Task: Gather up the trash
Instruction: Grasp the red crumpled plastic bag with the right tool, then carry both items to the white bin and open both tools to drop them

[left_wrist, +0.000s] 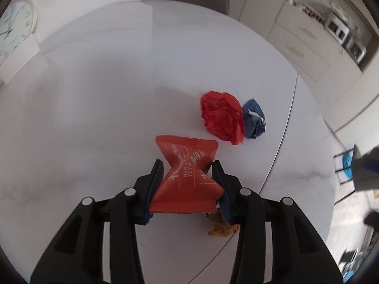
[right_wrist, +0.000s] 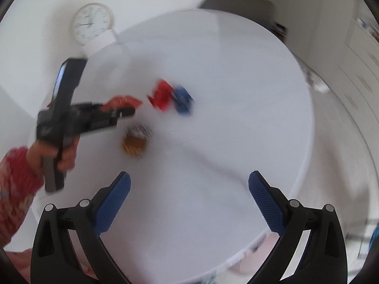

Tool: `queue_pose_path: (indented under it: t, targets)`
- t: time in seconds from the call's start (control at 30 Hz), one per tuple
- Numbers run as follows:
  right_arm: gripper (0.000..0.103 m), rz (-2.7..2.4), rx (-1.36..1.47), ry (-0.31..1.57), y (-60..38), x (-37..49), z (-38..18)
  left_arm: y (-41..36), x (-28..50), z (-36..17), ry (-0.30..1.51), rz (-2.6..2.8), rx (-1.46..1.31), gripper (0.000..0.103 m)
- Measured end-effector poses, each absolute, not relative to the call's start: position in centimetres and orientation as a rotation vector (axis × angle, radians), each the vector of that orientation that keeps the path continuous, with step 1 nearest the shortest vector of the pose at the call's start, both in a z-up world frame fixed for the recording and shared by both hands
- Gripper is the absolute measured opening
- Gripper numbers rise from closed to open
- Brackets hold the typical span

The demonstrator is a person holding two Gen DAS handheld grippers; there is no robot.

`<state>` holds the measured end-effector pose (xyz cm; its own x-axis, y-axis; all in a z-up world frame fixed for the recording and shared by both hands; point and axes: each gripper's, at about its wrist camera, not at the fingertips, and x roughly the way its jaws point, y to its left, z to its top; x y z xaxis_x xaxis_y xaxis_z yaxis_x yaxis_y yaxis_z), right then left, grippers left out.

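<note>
Wrapper [left_wrist: 187,179] pinched in left claw [left_wrist: 187,168]; right claw [right_wrist: 189,184] spread wide, empty.

Right gripper [right_wrist: 189,187] jaws spread wide above the white table [right_wrist: 236,142]; left gripper [right_wrist: 128,108] (blurred) pinches a red wrapper [right_wrist: 120,101].

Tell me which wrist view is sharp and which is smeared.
Left wrist view: sharp; print on the red wrapper, pinched in the left gripper, reads clearly, only edges bend from the fisheye. Right wrist view: motion-smeared; red paper ball, blue paper ball and orange wrapper streak, while the open right gripper stays crisp.
</note>
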<state>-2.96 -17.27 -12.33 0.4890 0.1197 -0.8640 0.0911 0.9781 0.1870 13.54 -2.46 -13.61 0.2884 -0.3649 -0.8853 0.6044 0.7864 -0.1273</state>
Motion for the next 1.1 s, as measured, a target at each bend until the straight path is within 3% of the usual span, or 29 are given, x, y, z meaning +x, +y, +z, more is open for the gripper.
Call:
queue_pose_path:
  t: [0.4, 0.53, 0.63, 0.67, 0.7, 0.8, 1.1]
  targets:
    - [0.098, 0.161, 0.048, 1.165, -13.1, 14.3, -16.1, 7.7, 11.7, -10.0, 1.056, -0.497, 0.089, 0.042]
    - [0.088, 0.247, -0.166, 1.254, -10.1, 17.1, -18.4, 10.5, 11.2, -9.7, 1.059, -0.457, 0.051, 0.042]
    - [0.066, 0.267, -0.291, 1.322, -8.8, 17.9, -20.1, 11.6, 11.4, -9.9, 1.064, -0.434, 0.026, 0.042]
    - [0.053, 0.271, -0.309, 1.35, -8.7, 18.2, -20.7, 11.9, 11.4, -10.0, 1.065, -0.424, 0.022, 0.042]
    - [0.049, 0.27, -0.318, 1.365, -8.6, 18.4, -21.1, 12.2, 11.4, -10.2, 1.067, -0.417, 0.018, 0.042]
    - [0.044, 0.276, -0.27, 1.348, -8.7, 18.7, -20.5, 12.7, 11.4, -10.3, 1.072, -0.4, 0.003, 0.042]
    - [0.044, 0.328, 0.122, 1.129, -11.7, 14.9, -12.5, 9.1, 8.8, -6.7, 1.014, -0.453, 0.045, 0.042]
